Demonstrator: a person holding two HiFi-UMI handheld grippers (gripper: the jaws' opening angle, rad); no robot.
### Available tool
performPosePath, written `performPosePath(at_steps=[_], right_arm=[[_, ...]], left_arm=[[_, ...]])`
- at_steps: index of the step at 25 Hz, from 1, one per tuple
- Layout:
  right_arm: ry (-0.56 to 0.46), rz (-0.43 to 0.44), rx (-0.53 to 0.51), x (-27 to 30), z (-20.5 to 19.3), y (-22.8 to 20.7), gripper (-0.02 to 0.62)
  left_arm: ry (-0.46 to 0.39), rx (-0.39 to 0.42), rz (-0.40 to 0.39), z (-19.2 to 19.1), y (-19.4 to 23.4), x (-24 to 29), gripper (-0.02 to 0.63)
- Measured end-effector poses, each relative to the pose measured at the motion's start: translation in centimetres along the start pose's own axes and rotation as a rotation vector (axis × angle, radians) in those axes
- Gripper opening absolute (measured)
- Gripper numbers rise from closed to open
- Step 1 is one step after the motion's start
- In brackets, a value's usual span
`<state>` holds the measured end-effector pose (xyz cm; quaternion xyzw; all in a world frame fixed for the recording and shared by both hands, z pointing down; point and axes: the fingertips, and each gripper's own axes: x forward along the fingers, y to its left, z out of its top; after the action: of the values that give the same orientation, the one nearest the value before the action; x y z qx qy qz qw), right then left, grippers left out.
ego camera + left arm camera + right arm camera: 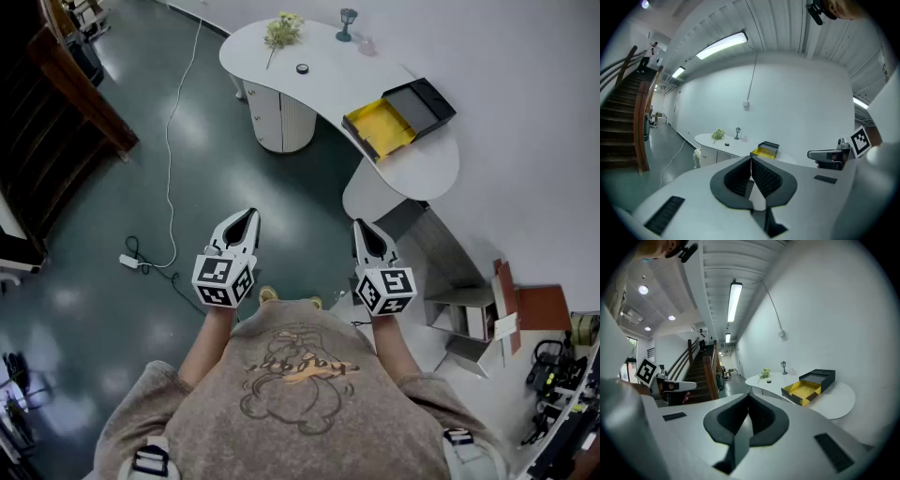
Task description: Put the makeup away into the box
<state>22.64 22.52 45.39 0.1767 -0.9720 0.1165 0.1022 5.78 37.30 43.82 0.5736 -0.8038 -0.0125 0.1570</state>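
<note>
A black box with a yellow drawer pulled out lies on the curved white table, well ahead of me. Farther along the table sit a small round black item and a pale pink item. My left gripper and right gripper are held side by side over the dark floor, far short of the table. Both are shut with nothing between their jaws. The box also shows in the left gripper view and the right gripper view, beyond the closed jaws.
A flower sprig and a small teal lamp stand at the table's far end. A white cable runs over the floor to a power strip. A wooden staircase is at the left, grey shelving at the right.
</note>
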Motion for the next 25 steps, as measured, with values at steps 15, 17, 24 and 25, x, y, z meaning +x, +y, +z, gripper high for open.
performPosePath(at_steps=[15,17,24,25], right_arm=[[0.006,-0.021,0.013,1.5,-0.1,1.0,0.002],[0.007,-0.028,0.011,1.8,-0.3,1.5,0.003],[-0.003,-0.055,0.004,2.9,-1.4,3.4,0.003],[-0.003,-0.058,0.005,3.1,-1.5,3.6,0.003]], left_arm=[[0.011,0.01,-0.032,0.3,1.5,0.8,0.023],[0.013,0.015,-0.046,0.2,2.0,0.9,0.023],[0.006,0.048,-0.081,0.2,4.1,0.9,0.023],[0.004,0.047,-0.087,0.4,4.3,1.0,0.023]])
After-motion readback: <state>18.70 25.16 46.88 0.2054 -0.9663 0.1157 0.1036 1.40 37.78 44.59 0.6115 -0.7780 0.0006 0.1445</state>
